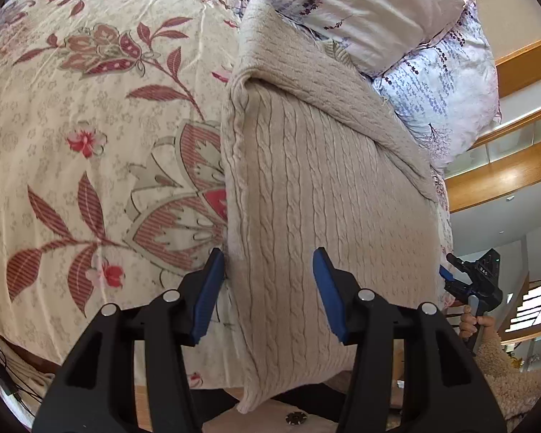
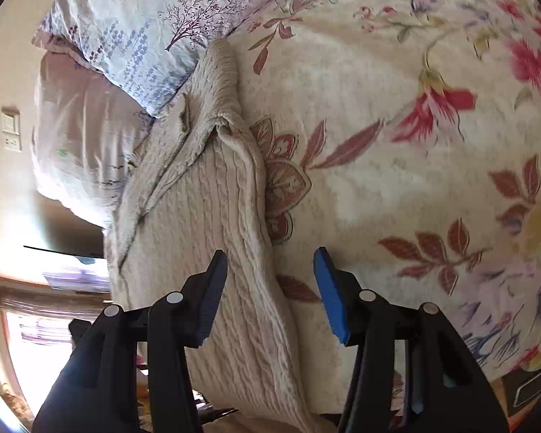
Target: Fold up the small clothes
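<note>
A beige cable-knit sweater (image 1: 324, 180) lies lengthwise on the floral bedspread (image 1: 90, 144), its far part folded diagonally over the body. My left gripper (image 1: 267, 263) hovers open over the sweater's near left edge, and its blue pads do not press on the knit. The right wrist view has the same sweater (image 2: 205, 216) on the left. There my right gripper (image 2: 270, 263) stands open astride the garment's right edge, with no cloth pinched. From the left wrist view, the right gripper (image 1: 465, 281) shows at the sweater's right side, held by a hand in a fluffy sleeve.
Two flower-print pillows (image 1: 360, 7) (image 1: 443, 83) lie against the sweater's far end, also the pillows (image 2: 144, 36) in the right wrist view. The bedspread (image 2: 396, 180) stretches wide beside the garment. A wooden railing (image 1: 505, 176) and stairs lie beyond the bed.
</note>
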Action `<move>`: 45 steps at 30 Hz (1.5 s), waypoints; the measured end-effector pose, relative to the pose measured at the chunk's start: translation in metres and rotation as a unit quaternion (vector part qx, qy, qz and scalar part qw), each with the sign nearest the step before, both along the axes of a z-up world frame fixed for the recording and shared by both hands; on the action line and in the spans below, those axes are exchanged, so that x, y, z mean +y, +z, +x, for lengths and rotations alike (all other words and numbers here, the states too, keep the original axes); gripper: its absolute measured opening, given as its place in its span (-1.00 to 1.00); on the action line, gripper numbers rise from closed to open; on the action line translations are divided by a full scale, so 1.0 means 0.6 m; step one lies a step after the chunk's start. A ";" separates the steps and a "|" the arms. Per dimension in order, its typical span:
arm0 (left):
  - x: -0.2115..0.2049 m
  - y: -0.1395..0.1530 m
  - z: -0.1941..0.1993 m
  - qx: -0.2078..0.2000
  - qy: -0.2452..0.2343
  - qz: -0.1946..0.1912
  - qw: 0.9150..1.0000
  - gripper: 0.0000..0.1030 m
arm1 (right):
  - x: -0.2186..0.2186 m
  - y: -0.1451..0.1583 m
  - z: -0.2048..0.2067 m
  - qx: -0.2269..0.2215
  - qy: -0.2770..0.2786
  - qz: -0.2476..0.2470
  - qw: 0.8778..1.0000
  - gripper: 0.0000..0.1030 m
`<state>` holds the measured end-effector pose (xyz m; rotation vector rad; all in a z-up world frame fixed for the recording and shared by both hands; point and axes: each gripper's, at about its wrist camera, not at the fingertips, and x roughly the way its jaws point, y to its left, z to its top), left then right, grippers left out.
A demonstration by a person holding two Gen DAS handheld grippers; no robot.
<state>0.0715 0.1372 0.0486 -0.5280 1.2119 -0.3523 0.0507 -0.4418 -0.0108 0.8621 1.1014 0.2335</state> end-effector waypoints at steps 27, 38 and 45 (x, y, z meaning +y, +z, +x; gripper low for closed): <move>-0.065 -0.022 -0.083 0.074 -0.083 -0.074 0.991 -0.82 | 0.091 -0.004 -0.075 0.052 0.222 0.078 0.970 -0.81; -0.033 0.062 0.006 -0.025 -0.058 -0.085 0.994 -0.87 | 0.060 0.118 -0.006 -0.083 0.153 0.015 0.985 -0.84; -0.018 0.119 0.102 -0.089 -0.014 -0.067 0.994 -0.87 | 0.077 0.169 0.044 -0.174 0.095 -0.030 0.980 -0.84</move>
